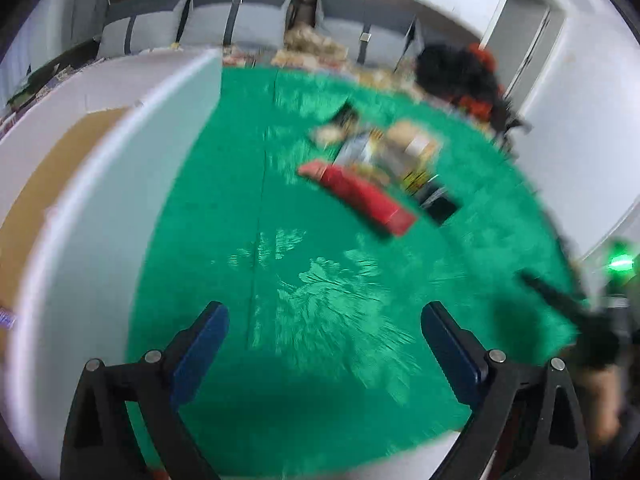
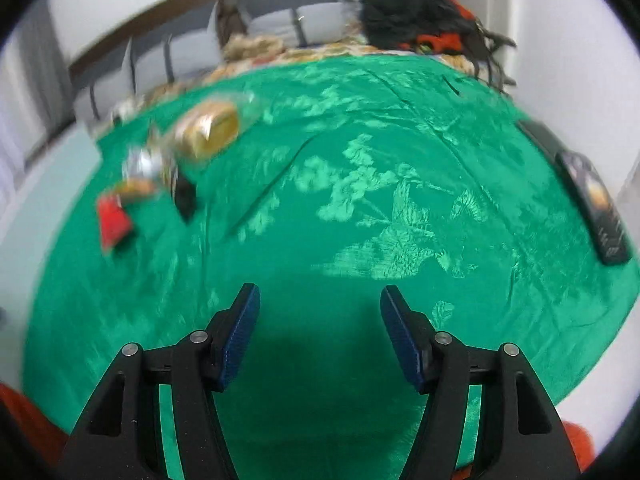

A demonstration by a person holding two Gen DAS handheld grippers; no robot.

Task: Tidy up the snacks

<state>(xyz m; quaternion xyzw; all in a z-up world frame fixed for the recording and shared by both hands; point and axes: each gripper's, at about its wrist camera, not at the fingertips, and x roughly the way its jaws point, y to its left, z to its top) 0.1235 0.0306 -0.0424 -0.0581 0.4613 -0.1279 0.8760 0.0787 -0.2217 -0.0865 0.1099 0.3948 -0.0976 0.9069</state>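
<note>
A small heap of snacks lies on the green patterned cloth point(image 1: 320, 320). It holds a long red packet point(image 1: 360, 194), a silver packet point(image 1: 358, 148), a tan round pack point(image 1: 414, 142) and a black packet point(image 1: 440, 206). The right wrist view shows the heap at the far left, blurred: red packet point(image 2: 114, 220), silver packet point(image 2: 146, 162), tan pack point(image 2: 210, 130). My left gripper point(image 1: 325, 332) is open and empty above the cloth, short of the heap. My right gripper point(image 2: 320, 316) is open and empty over bare cloth point(image 2: 360, 208).
A white box with a brown cardboard bottom point(image 1: 100, 184) stands at the left of the cloth. A dark flat phone-like object point(image 2: 600, 208) lies at the cloth's right edge. Black and red clothing point(image 2: 420, 12) lies at the far side. The right gripper's dark shape point(image 1: 560, 300) shows at the right.
</note>
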